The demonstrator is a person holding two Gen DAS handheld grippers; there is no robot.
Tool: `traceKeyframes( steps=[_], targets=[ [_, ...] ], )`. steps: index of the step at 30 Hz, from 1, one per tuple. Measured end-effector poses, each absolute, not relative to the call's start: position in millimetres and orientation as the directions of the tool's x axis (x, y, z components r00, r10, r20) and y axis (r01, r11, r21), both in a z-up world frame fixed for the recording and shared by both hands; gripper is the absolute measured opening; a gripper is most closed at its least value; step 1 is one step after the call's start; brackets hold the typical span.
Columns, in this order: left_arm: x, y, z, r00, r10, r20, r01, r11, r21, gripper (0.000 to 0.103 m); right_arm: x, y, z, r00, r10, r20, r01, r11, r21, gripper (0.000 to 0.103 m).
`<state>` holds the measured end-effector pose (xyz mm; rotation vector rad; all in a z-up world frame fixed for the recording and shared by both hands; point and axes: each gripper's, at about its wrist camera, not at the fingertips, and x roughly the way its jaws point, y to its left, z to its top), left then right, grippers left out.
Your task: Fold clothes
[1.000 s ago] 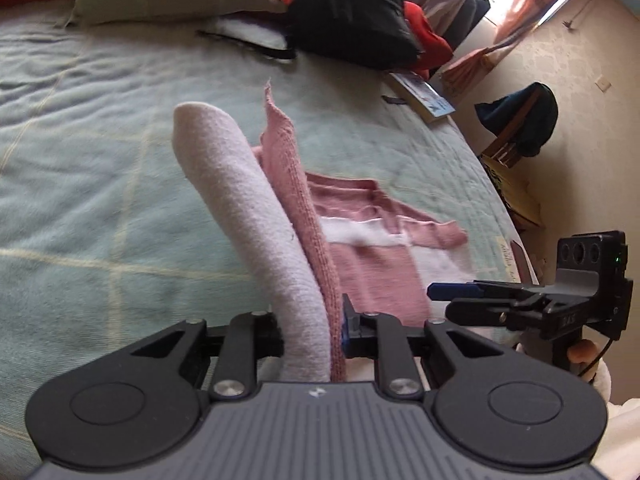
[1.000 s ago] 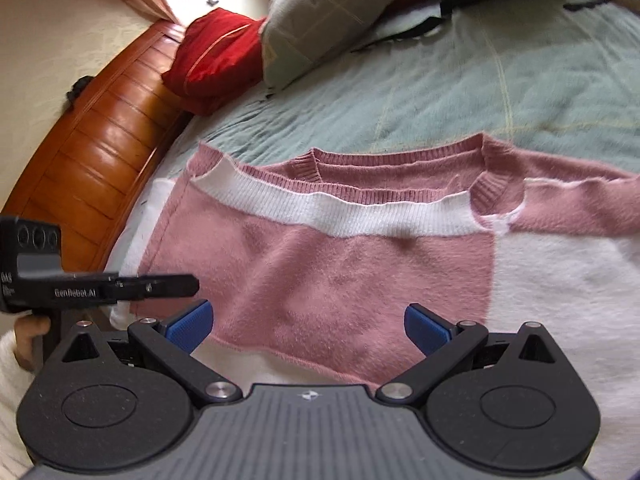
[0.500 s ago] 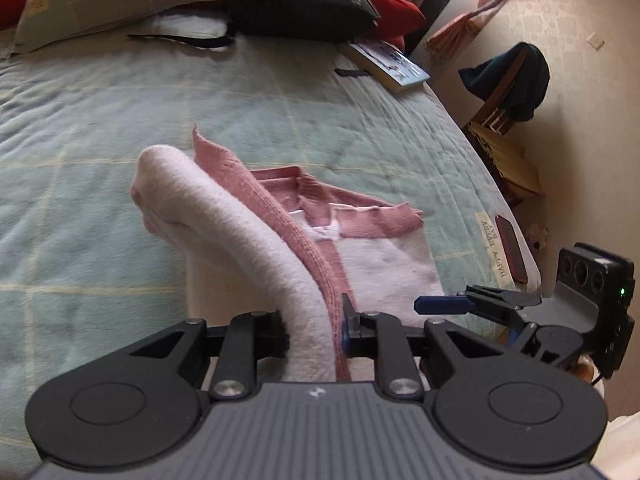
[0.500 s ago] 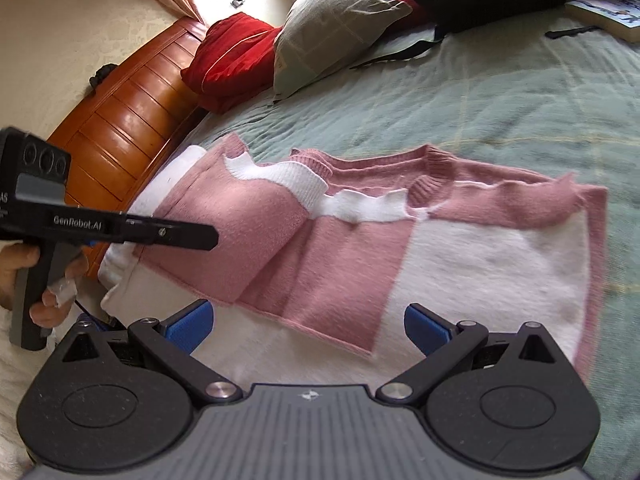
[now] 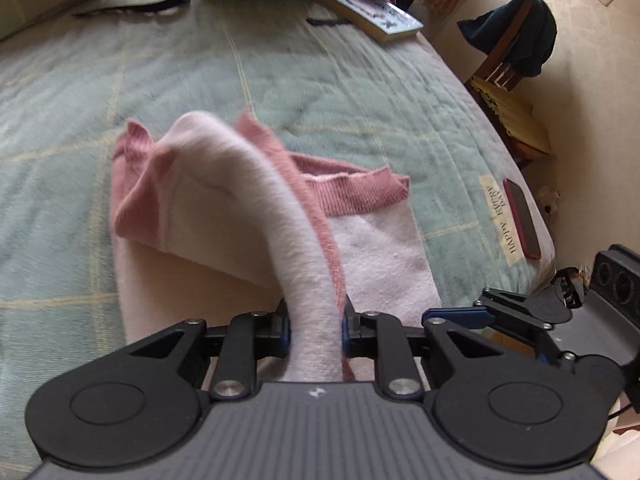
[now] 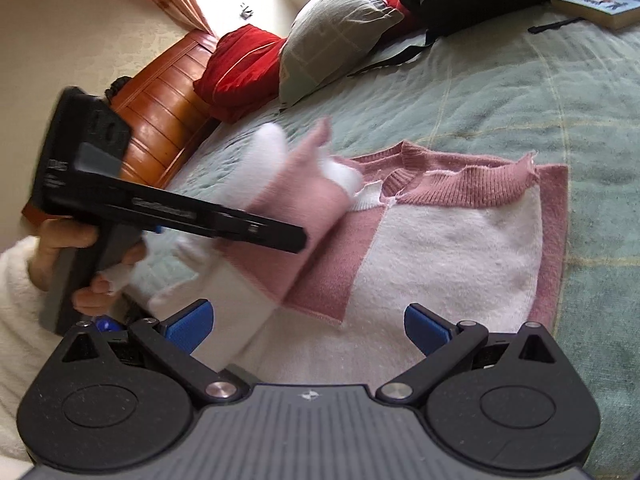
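Left claw is pinching a folded sleeve edge of the pink-and-white sweater, which is lying on the bed. Right claw is hanging spread and empty over the hem. Knit looks soft, limp and stretchy; gripping at doubled edges is probably safest.

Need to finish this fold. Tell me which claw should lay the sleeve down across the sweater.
Left. The left claw is already shut on the sleeve, lifted over the sweater. The right claw is open, holding nothing, low near the hem.
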<state>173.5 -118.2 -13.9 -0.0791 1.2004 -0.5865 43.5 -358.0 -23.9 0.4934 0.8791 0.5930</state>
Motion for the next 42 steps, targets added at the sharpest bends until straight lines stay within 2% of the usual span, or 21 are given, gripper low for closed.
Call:
traceKeyframes(
  steps=[6,10,14,22,26,33,37,42],
  targets=[
    [174,-127,-33,0.204,-0.482,-0.852,0.393,0.838,-0.38,0.021,43,-355,-35,0.454,0.717,-0.53,-0.307,0.684,0.662,0.103],
    [173,-127,-34,0.199,-0.501,-0.842,0.399,0.826,-0.398,0.03,44,-352,-42,0.429,0.734,-0.526,-0.312,0.667,0.676,0.103],
    [167,-121,-20,0.229,-0.526,-0.819,0.42,0.812,-0.404,0.034,43,-352,-43,0.428,0.723,-0.542,-0.308,0.681,0.664,0.103],
    [155,-108,6,0.288,-0.566,-0.772,0.46,0.789,-0.407,0.049,41,-358,-24,0.501,0.671,-0.547,-0.333,0.733,0.594,0.103],
    [141,-96,-3,0.33,-0.498,-0.802,0.446,0.831,-0.333,0.057,49,-362,-17,0.51,0.69,-0.513,-0.356,0.713,0.605,0.103],
    [116,-77,-19,0.399,-0.377,-0.836,0.416,0.887,-0.201,0.064,62,-378,-41,0.461,0.767,-0.447,-0.277,0.603,0.748,0.103],
    [99,-77,-18,0.416,-0.379,-0.826,0.448,0.876,-0.177,0.072,67,-383,-61,0.443,0.787,-0.43,-0.208,0.557,0.804,0.103],
    [78,-85,-18,0.452,-0.329,-0.829,0.501,0.863,-0.069,0.076,77,-386,-77,0.435,0.793,-0.427,-0.162,0.536,0.829,0.103]
  ],
)
